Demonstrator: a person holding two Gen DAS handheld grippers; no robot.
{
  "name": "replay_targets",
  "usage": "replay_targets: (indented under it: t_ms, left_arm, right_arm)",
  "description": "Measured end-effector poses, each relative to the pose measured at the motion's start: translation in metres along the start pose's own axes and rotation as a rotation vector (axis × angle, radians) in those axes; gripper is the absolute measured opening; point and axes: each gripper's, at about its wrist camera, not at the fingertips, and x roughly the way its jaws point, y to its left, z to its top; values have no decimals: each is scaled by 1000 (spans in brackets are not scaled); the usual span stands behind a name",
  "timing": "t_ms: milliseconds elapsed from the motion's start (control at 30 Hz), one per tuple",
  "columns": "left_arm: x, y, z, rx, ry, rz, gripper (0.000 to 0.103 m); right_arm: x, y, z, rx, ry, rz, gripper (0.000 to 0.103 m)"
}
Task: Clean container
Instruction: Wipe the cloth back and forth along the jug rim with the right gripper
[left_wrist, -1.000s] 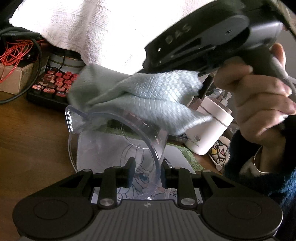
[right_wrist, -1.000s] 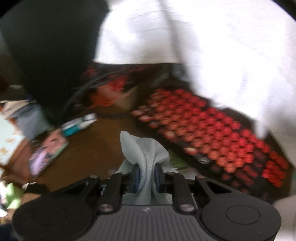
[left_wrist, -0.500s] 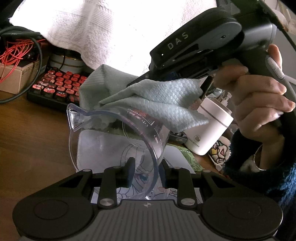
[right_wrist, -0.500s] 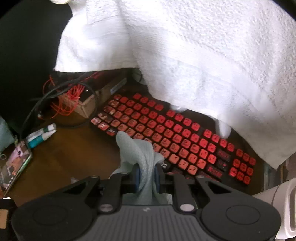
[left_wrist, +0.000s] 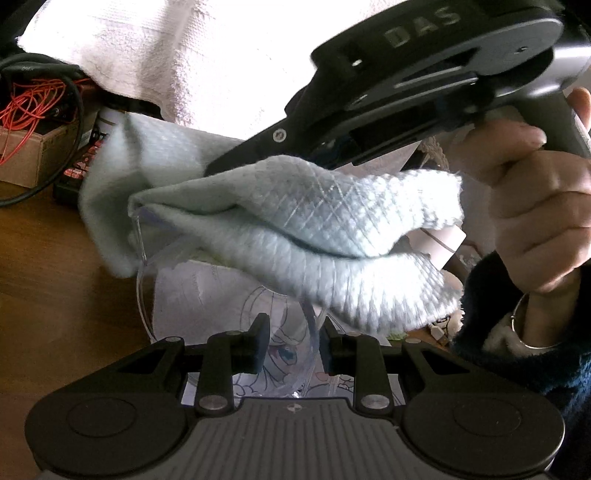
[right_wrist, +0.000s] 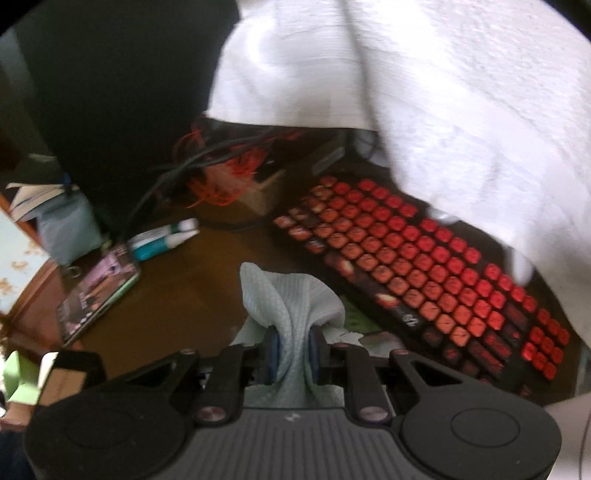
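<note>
My left gripper (left_wrist: 293, 345) is shut on the wall of a clear plastic measuring jug (left_wrist: 147, 273) and holds it above the desk. A pale blue-green cloth (left_wrist: 295, 236) is draped over the jug's rim and covers most of its mouth. In the left wrist view the right gripper's black body sits above the cloth, held by a hand (left_wrist: 535, 210). My right gripper (right_wrist: 292, 350) is shut on a fold of the same cloth (right_wrist: 291, 302), which bunches up between the pads.
A red-keyed keyboard (right_wrist: 424, 258) lies on the brown desk (left_wrist: 48, 266), partly under a white towel (right_wrist: 443, 92). A cardboard box with red wires (left_wrist: 26, 147), a phone (right_wrist: 96, 295), a tube (right_wrist: 162, 236), a white cylinder (left_wrist: 439, 243) and an illustrated sheet (left_wrist: 207, 299) are around.
The right gripper has pushed the cloth closer over the jug's rim, so it now covers the mouth. The right wrist view has swung left and is blurred.
</note>
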Motion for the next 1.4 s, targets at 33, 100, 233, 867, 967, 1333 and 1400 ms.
replay_targets:
  t_ms: [33, 100, 233, 867, 967, 1333, 1400]
  left_arm:
    - [0, 0, 0, -1, -1, 0, 27]
    - [0, 0, 0, -2, -2, 0, 27]
    - [0, 0, -1, -2, -2, 1, 27]
    - [-1, -1, -3, -6, -8, 4, 27]
    - [0, -1, -3, -5, -7, 5, 27]
    - [0, -1, -3, -5, -7, 5, 27]
    - [0, -1, -3, -6, -7, 5, 27]
  right_arm:
    - [0, 1, 0, -4, 4, 21, 16]
    - [-1, 2, 0, -10, 10, 61, 16]
    - [0, 2, 0, -9, 11, 63, 16]
    - [2, -21, 3, 91, -34, -243, 16]
    - [1, -18, 3, 84, -25, -191, 16]
    - [-4, 4, -2, 14, 2, -6, 16]
    - [-4, 8, -3, -2, 6, 23, 16]
